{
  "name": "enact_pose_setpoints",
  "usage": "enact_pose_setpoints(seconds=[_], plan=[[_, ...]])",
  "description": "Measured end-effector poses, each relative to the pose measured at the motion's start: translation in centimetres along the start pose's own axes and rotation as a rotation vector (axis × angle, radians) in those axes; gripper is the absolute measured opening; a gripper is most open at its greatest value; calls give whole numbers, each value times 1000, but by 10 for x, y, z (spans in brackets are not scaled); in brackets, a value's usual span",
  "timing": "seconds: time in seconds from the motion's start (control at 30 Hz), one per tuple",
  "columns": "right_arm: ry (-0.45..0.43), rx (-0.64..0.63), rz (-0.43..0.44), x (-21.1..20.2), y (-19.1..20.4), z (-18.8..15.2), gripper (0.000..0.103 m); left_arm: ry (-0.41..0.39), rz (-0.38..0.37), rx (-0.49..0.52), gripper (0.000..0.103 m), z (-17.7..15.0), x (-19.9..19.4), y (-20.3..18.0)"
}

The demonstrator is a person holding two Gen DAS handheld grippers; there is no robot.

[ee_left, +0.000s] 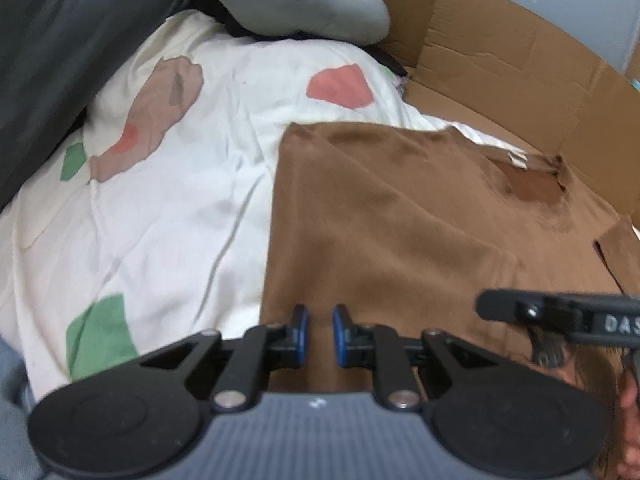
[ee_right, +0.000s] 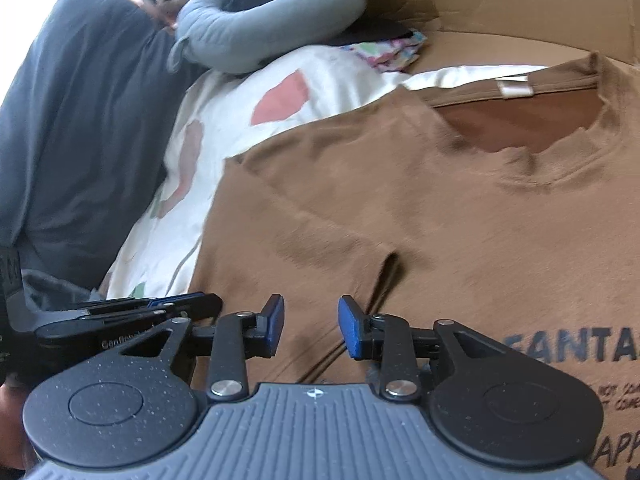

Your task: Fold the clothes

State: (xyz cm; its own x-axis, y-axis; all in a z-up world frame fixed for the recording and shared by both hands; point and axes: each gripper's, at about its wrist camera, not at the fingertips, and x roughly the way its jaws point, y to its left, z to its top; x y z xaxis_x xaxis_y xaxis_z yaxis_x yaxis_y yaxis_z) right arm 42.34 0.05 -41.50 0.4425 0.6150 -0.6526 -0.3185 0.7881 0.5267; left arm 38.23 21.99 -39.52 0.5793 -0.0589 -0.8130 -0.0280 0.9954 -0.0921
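A brown T-shirt (ee_left: 392,216) lies spread on the bed, front up, its collar and white label (ee_right: 516,90) at the far side and dark printed letters (ee_right: 576,346) at the right. Its left side is folded in to a straight edge. My left gripper (ee_left: 320,334) hovers over the shirt's near left edge, jaws a little apart and empty. My right gripper (ee_right: 311,330) is open and empty over a crease in the shirt's middle. Each gripper shows at the edge of the other's view: the right one (ee_left: 560,316) and the left one (ee_right: 132,312).
The shirt lies on a white duvet (ee_left: 160,200) with pink, green and tan patches. A dark grey pillow (ee_right: 72,128) and a grey-blue bolster (ee_right: 272,20) lie at the left and far side. Flattened cardboard (ee_left: 500,64) lines the right. A small patterned cloth (ee_right: 392,50) lies beyond.
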Motion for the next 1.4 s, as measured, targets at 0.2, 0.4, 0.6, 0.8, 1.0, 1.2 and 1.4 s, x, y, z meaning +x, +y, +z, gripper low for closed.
enact_pose_setpoints(seconds=[0.2, 0.4, 0.6, 0.8, 1.0, 1.2, 1.4], plan=[[-24, 1, -40, -1, -5, 7, 37, -17, 20, -3, 16, 14, 14, -3], [-42, 2, -78, -2, -14, 14, 36, -31, 39, 29, 16, 34, 26, -9], [-52, 44, -109, -7, -24, 21, 37, -32, 52, 4, 16, 55, 35, -7], [-62, 70, -115, -30, -30, 24, 37, -22, 44, -21, 16, 78, 35, -6], [-61, 69, -135, -65, -33, 27, 37, -29, 48, -58, 43, 95, 14, -5], [-80, 49, -169, -115, -31, 44, 46, -3, 39, -60, 56, 97, -18, -12], [-112, 37, -199, -176, -30, 61, 48, 26, 55, -13, 64, 91, -65, -22]])
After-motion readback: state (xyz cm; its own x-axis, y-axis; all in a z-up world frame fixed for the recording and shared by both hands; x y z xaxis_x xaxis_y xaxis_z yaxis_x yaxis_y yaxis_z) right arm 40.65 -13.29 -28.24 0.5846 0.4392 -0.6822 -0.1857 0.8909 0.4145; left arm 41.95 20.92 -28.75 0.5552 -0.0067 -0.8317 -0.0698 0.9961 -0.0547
